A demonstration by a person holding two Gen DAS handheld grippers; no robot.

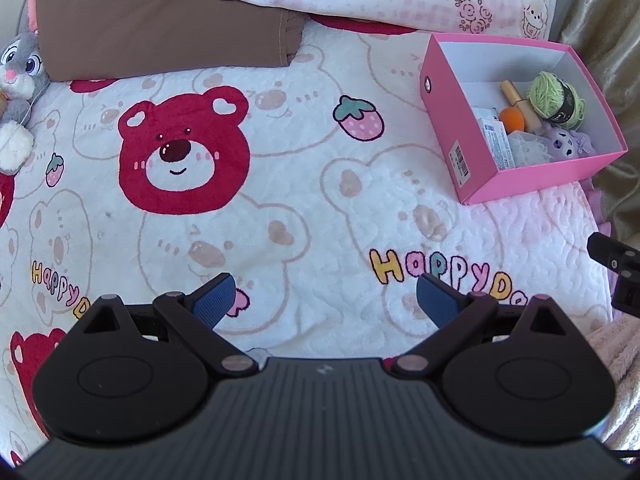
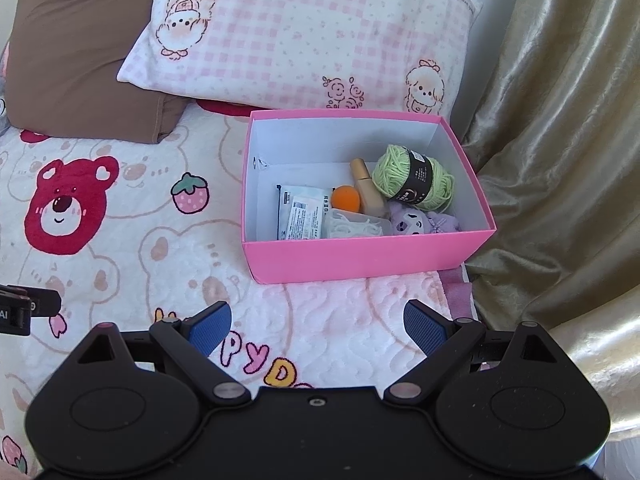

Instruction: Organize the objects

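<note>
1. A grey bunny toy sat at the far left edge of the bed.
2. A brown pillow lay at the far end, and a pink checked pillow lay just to its right.
3. The bed had a white blanket with a big red bear and a strawberry drawn on it.
4. The left gripper hung over the near part of the blanket. Its blue fingers were wide apart and held nothing.
5. The right gripper hung over the blanket too, near the box. Its blue fingers were wide apart and held nothing.
6. A pink box sat on the right side of the bed, in front of the checked pillow.
7. Inside the box were a white packet, an orange ball, a gold bottle, a clear tub, green yarn and a small purple toy.
8. The yarn was at the right of the box, touching the bottle.
9. A gold curtain hung at the far right.
</note>
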